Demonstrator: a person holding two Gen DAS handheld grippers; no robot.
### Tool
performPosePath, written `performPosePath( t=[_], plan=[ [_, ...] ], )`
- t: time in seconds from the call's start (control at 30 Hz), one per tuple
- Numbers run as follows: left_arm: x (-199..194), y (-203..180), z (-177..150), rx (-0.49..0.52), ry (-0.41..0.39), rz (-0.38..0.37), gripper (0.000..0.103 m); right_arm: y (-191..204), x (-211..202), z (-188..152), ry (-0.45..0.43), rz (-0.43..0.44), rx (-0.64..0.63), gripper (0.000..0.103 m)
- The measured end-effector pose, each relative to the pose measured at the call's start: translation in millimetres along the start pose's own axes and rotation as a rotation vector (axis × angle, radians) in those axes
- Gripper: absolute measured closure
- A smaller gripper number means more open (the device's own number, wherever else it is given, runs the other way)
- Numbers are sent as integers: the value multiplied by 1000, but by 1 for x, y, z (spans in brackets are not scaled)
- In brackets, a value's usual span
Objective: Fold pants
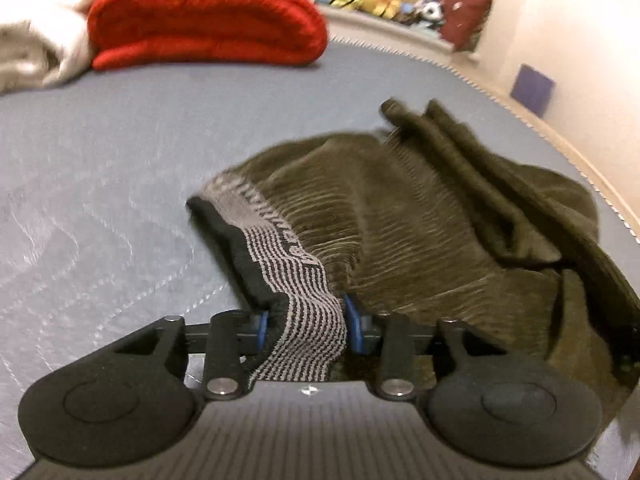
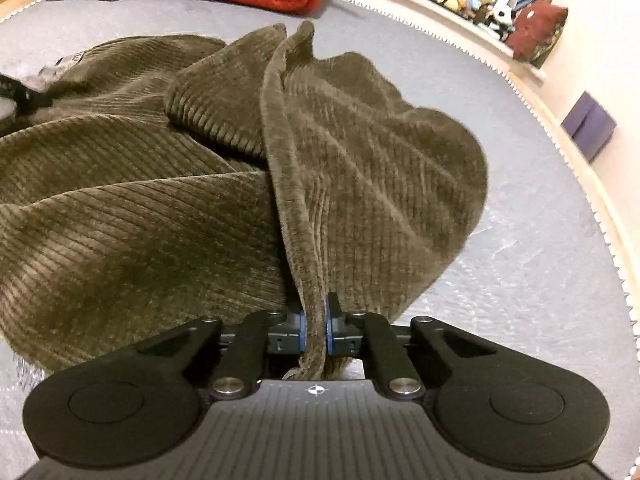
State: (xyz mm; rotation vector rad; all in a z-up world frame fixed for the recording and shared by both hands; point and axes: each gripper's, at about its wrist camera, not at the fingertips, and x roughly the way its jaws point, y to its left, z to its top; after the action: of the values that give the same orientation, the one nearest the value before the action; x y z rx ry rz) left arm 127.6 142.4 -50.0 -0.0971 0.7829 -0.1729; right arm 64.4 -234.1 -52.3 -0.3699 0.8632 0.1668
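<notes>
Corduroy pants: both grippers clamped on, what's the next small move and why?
Probably draw the two grippers apart to pull the cloth taut before any fold. The left gripper pinches the striped waistband; the right gripper pinches a hem edge. Between them the olive corduroy pants lie bunched and creased on the grey mattress.

2 low, close wrist views facing along the bed (image 1: pixel 120 140), sharing pants (image 2: pixel 160 220), red blanket (image 1: pixel 208 16)
</notes>
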Motion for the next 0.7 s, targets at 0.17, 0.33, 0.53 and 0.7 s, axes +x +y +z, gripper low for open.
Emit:
performPosePath(
  t=[0.17,0.33,0.53,0.7],
  plan=[
    [-31,15,-2,-65,-20,-38,68,6,-24,2,-43,0,-1,95],
    [-65,51,-6,-187,-3,8,74,8,-49,5,-93,64,24,95],
    [-93,94,-21,-268,81,106,78,23,-69,1,-86,272,-39,95],
    [-88,91,-28,-233,135,131,67,44,-46,-16,65,240,-182,95]
  ],
)
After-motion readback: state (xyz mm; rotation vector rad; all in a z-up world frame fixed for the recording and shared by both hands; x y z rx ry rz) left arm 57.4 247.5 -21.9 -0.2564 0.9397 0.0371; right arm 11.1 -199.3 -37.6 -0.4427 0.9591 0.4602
